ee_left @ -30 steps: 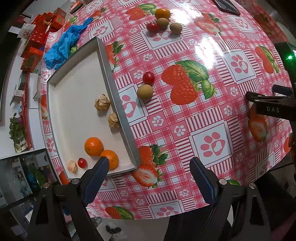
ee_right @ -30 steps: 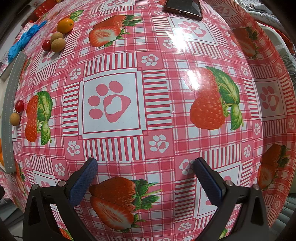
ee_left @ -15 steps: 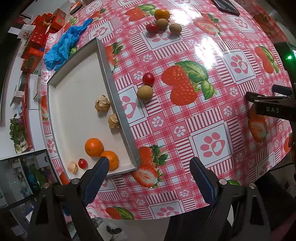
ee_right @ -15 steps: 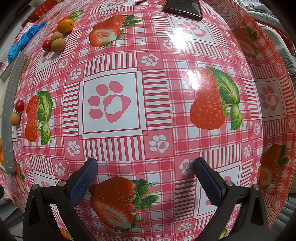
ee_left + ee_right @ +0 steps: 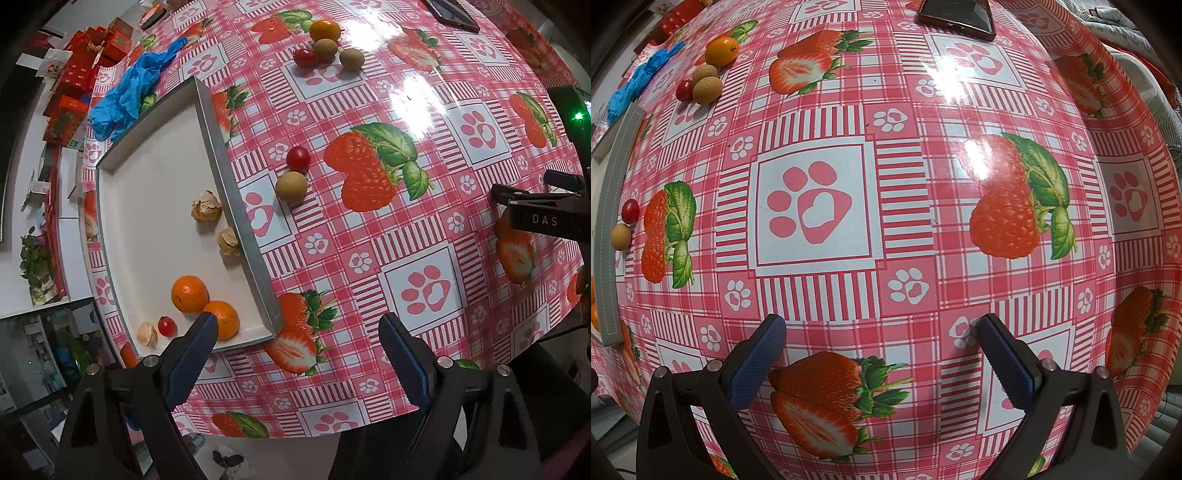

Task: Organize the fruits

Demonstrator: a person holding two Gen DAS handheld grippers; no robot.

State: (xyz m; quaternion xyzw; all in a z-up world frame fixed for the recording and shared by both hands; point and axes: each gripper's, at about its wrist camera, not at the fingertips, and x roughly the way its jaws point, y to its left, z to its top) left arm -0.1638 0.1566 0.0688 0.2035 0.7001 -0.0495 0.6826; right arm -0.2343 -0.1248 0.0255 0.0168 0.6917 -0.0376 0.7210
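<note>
A white tray with a grey rim lies at the left of the table. It holds two oranges, a cherry tomato, two papery husked fruits and a pale piece. Just right of the tray lie a cherry tomato and a brown round fruit. At the far side sit an orange fruit, a tomato and two brown fruits. My left gripper is open and empty above the tray's near corner. My right gripper is open and empty over bare cloth.
A blue plastic bag lies behind the tray. Red boxes are stacked at the far left. A phone lies at the table's far edge. The right gripper's body shows at the right of the left wrist view.
</note>
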